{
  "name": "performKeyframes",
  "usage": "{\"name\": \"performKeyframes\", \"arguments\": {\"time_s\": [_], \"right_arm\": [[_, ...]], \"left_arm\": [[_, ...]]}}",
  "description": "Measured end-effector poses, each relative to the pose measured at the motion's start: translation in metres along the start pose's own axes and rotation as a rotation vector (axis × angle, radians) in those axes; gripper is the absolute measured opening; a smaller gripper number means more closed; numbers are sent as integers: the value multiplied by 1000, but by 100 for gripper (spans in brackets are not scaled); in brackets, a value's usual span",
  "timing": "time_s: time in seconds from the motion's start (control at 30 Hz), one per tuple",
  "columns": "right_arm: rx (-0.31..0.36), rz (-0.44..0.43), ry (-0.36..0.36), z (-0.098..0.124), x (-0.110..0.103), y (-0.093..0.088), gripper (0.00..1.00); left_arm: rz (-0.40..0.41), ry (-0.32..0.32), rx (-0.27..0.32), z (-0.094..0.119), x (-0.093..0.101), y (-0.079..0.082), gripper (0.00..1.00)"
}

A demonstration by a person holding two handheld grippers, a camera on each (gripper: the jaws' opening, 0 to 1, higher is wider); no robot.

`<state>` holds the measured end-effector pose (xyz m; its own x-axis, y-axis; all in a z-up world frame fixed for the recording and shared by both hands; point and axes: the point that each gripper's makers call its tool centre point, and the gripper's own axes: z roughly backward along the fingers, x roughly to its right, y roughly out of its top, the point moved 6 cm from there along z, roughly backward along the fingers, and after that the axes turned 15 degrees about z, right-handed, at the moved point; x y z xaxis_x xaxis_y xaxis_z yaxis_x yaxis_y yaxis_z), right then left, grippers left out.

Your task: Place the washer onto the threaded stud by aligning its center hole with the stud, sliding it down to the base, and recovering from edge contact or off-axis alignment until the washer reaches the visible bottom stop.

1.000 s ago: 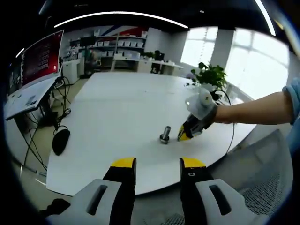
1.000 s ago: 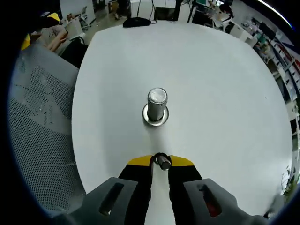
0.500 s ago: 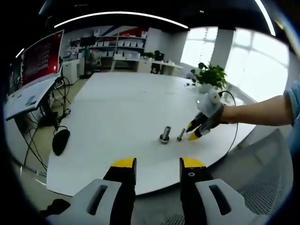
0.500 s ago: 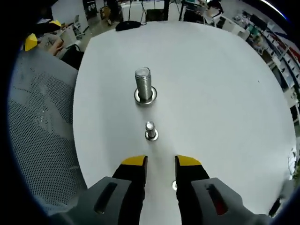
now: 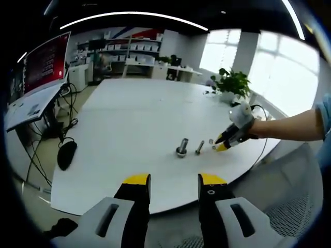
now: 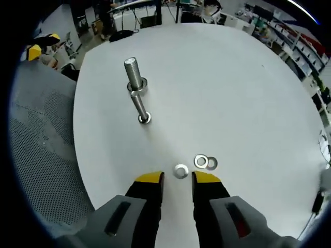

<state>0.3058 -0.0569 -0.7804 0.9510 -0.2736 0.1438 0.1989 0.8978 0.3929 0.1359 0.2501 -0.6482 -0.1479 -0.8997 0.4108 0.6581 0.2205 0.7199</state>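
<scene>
A large threaded stud (image 6: pixel 133 75) stands upright on the white table (image 6: pixel 232 93), with a thinner stud (image 6: pixel 140 106) upright just in front of it. A steel washer (image 6: pixel 180 171) lies flat on the table right ahead of my right gripper (image 6: pixel 177 178), whose jaws stand open around nothing. Two more washers (image 6: pixel 201 161) lie touching each other slightly right of it. In the left gripper view, both studs (image 5: pixel 182 147) stand mid-table and the right gripper (image 5: pixel 220 146) sits low beside them, held by a hand. My left gripper (image 5: pixel 174 181) hangs open off the table's near edge.
A grey mesh chair (image 6: pixel 41 155) stands against the table edge on the left of the right gripper view. A potted plant (image 5: pixel 232 82) sits at the table's far side. A monitor and desk (image 5: pixel 44 67) with cables stand off to the left.
The right gripper let go of the thin stud, which now stands beside the large one, and drew back to the washers. The left gripper has not moved.
</scene>
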Motion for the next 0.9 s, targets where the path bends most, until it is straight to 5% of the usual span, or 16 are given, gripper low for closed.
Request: {"name": "performKeyframes", "arguments": {"time_s": [0.17, 0.9], "right_arm": [[15, -56, 32, -3, -2, -1, 23], [-6, 26, -47, -5, -6, 7, 14]], "left_arm": [[-1, 0, -1, 0, 0, 0, 34], [2, 0, 11, 1, -1, 1, 35]]}}
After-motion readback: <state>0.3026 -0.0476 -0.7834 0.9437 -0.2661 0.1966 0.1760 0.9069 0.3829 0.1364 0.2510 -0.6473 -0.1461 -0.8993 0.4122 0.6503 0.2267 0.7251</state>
